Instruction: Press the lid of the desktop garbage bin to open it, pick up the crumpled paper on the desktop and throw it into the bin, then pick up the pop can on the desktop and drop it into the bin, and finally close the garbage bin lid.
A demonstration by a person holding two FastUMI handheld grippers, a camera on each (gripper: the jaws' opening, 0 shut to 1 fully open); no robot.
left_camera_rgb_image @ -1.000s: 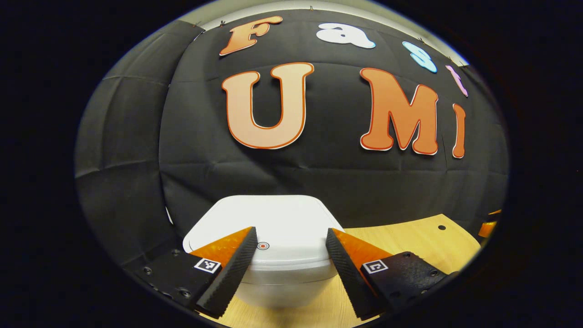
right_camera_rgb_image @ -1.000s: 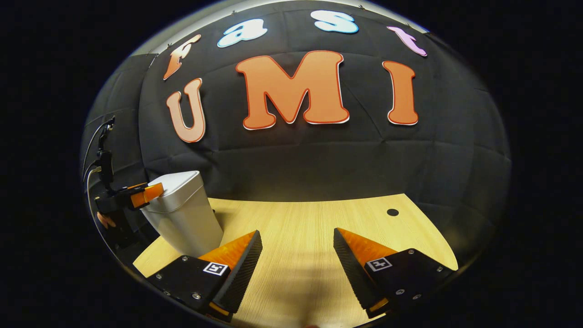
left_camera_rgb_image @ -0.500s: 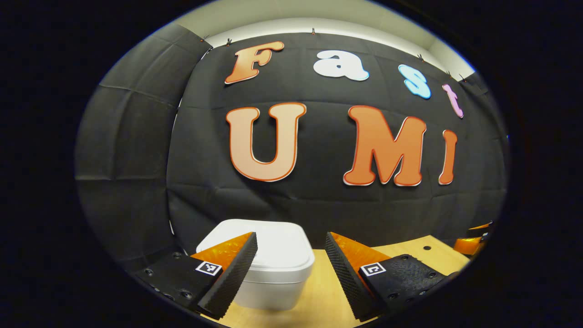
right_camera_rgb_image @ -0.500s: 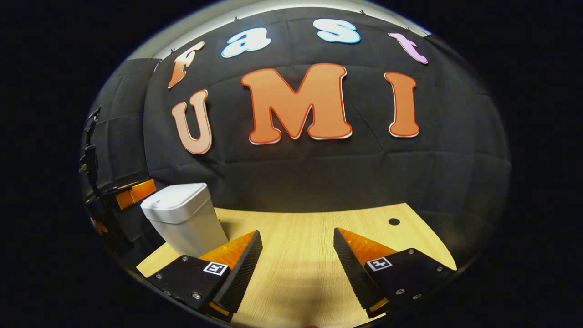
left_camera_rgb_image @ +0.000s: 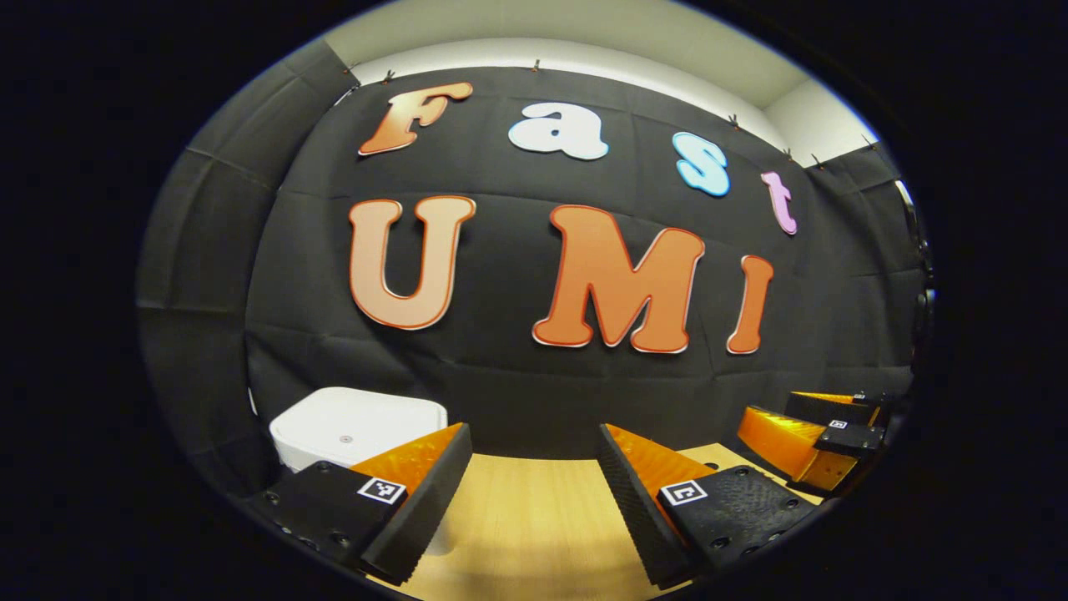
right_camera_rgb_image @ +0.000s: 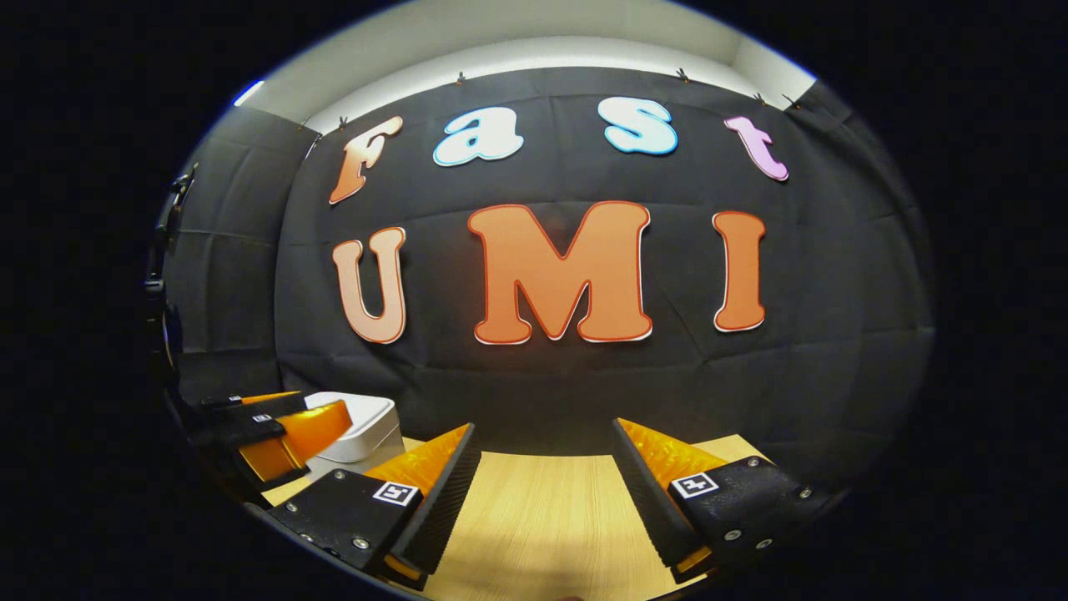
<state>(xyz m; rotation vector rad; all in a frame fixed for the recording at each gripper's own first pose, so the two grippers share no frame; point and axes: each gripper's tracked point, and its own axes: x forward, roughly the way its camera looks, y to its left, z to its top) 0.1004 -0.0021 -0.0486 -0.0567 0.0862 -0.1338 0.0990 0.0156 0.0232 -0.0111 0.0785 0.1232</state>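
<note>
white bin [left_camera_rgb_image: 355,427], lid closed, beyond left hand-held gripper [left_camera_rgb_image: 534,484]

Bin [left_camera_rgb_image: 350,427] looks like smooth white plastic with a matt lid, desk [right_camera_rgb_image: 542,517] is pale wood grain, wall [right_camera_rgb_image: 834,334] is creased matt cloth.

place: recording booth | evidence: black cloth wall [right_camera_rgb_image: 542,392], wooden desktop [right_camera_rgb_image: 542,517]

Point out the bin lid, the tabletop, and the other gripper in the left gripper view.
bin lid [left_camera_rgb_image: 350,426], left gripper view, its flat top.
tabletop [left_camera_rgb_image: 534,517], left gripper view, bare wood.
right gripper [left_camera_rgb_image: 805,442], left gripper view, between its fingertips.
</note>
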